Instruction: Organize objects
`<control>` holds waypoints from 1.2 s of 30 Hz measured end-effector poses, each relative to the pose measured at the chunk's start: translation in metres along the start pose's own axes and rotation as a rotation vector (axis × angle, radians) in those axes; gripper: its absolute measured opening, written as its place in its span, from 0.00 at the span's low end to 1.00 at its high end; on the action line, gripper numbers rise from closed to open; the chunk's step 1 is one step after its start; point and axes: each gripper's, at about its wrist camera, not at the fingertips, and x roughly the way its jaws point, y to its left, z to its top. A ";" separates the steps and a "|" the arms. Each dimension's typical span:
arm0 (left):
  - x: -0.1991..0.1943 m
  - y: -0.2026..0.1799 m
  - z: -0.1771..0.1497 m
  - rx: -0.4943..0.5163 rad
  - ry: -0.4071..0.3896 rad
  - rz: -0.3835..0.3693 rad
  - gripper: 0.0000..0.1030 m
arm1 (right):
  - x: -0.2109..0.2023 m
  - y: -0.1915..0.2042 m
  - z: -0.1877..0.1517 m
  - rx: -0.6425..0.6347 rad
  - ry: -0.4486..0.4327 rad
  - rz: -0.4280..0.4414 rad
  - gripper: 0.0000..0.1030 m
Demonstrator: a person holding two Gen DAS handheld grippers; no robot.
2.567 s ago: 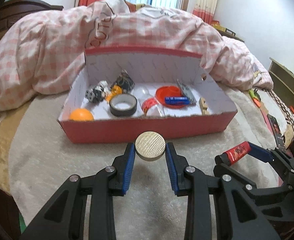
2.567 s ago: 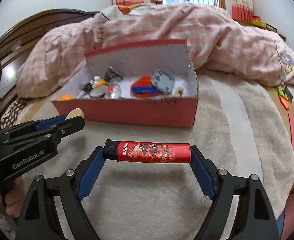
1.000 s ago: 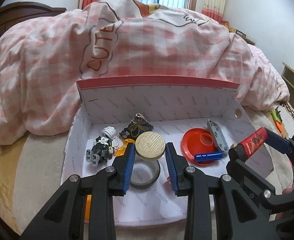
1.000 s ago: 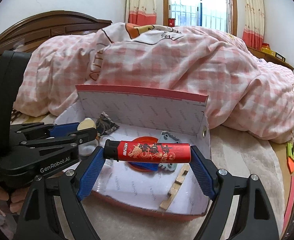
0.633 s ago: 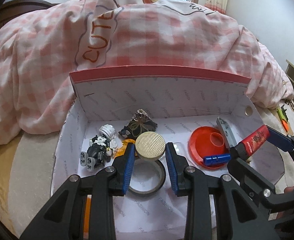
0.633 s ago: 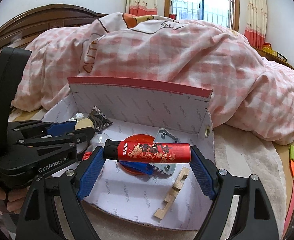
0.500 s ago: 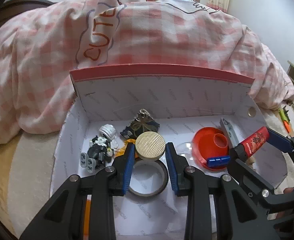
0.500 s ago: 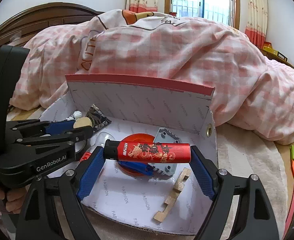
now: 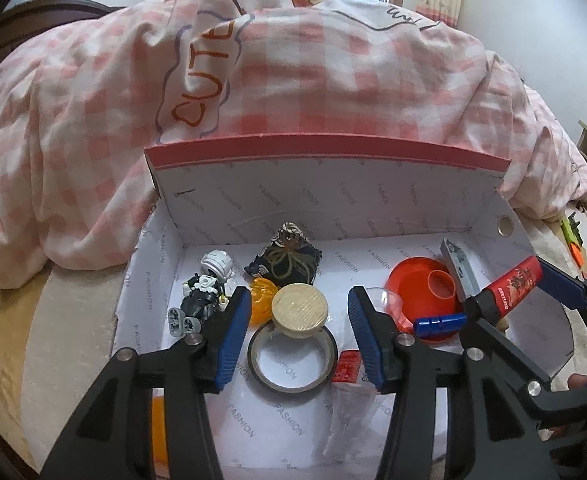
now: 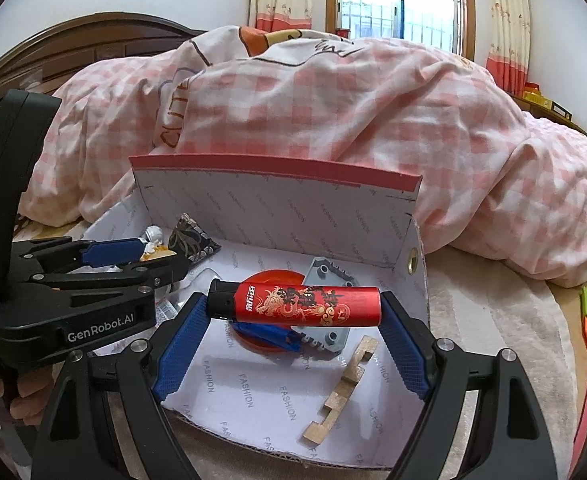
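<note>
1. My left gripper [image 9: 299, 322] has just been opening; its jaws stand apart, clear of the round wooden disc [image 9: 300, 310] between them.
2. The disc sits on the rim of the tape roll [image 9: 292, 359] inside the red box [image 9: 325, 148].
3. My right gripper [image 10: 293, 344] clamps the red lighter [image 10: 295, 306] end to end, over the box's right half, above the red funnel [image 9: 421, 292].

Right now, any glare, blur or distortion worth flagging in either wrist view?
Left wrist view: sharp, heavy fisheye bowing the box rim, dark vignette corners, soft even light. Right wrist view: window blown out at top, lighter crisp with a faint sheen, edges stretched, no motion blur.
</note>
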 end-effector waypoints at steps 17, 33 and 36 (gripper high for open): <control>-0.013 -0.006 -0.001 -0.006 0.007 0.021 0.56 | -0.015 0.003 0.001 0.003 -0.017 0.035 0.84; -0.049 0.000 -0.016 -0.016 -0.035 0.014 0.56 | -0.047 0.012 -0.008 0.039 -0.042 0.059 0.84; -0.063 0.003 -0.019 -0.025 -0.042 0.009 0.56 | -0.058 0.016 -0.009 0.037 -0.051 0.060 0.84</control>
